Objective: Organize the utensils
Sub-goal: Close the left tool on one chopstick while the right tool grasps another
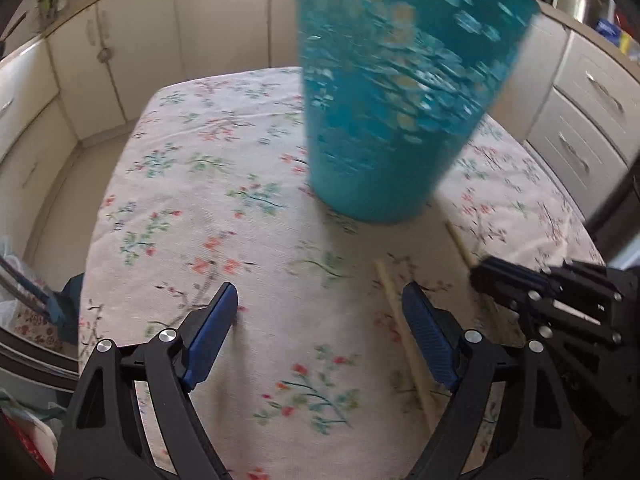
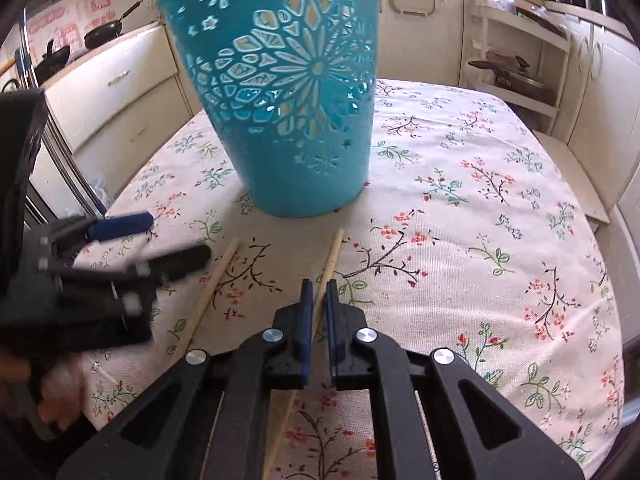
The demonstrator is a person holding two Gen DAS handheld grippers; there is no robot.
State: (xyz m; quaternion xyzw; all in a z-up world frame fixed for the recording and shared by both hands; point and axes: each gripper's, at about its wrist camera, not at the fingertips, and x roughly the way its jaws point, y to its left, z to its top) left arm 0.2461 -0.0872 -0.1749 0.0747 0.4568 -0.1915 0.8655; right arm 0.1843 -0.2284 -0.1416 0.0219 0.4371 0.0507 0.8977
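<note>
A teal cut-out utensil holder (image 2: 288, 112) stands upright on the floral tablecloth; it also shows blurred in the left wrist view (image 1: 396, 92). Two pale wooden chopsticks lie in front of it. My right gripper (image 2: 317, 292) is shut on one chopstick (image 2: 331, 258), its jaws pinching the stick at mid-length. The other chopstick (image 2: 216, 284) lies to its left on the cloth; it shows in the left wrist view (image 1: 404, 340) beside my right finger. My left gripper (image 1: 320, 308) is open and empty, low over the cloth, and appears blurred in the right wrist view (image 2: 160, 240).
The table (image 2: 500, 200) is covered by the floral cloth and has cream kitchen cabinets (image 1: 132, 40) around it. An open shelf unit (image 2: 520, 56) stands at the back right. Pans (image 2: 104, 32) sit on a counter at the back left.
</note>
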